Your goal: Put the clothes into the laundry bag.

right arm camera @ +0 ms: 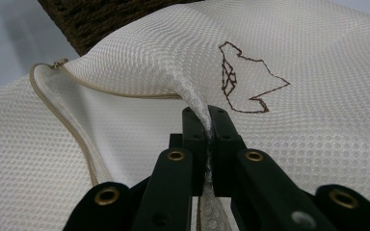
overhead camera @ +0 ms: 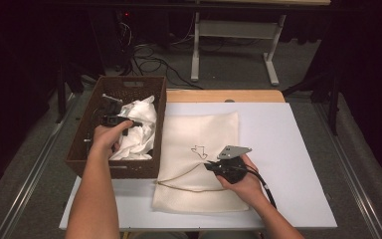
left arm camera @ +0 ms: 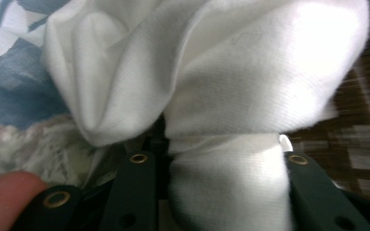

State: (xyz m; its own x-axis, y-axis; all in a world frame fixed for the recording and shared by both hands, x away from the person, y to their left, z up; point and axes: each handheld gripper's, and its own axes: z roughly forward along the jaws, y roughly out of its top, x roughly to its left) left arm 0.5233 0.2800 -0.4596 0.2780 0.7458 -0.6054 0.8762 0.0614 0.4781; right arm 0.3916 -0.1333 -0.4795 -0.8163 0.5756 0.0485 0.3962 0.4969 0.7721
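White cloth point(overhead camera: 140, 124) in wicker basket point(overhead camera: 129, 89), pinched by left gripper point(overhead camera: 110, 119); right gripper point(overhead camera: 214, 167) clamped on mesh bag point(overhead camera: 199, 129).

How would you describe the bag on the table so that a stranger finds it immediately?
On the white table, right beside the brown woven basket, lies a flat cream mesh bag. It has a beige zipper edge and a small brown stitched outline, unlike the crumpled white cloth in the basket.
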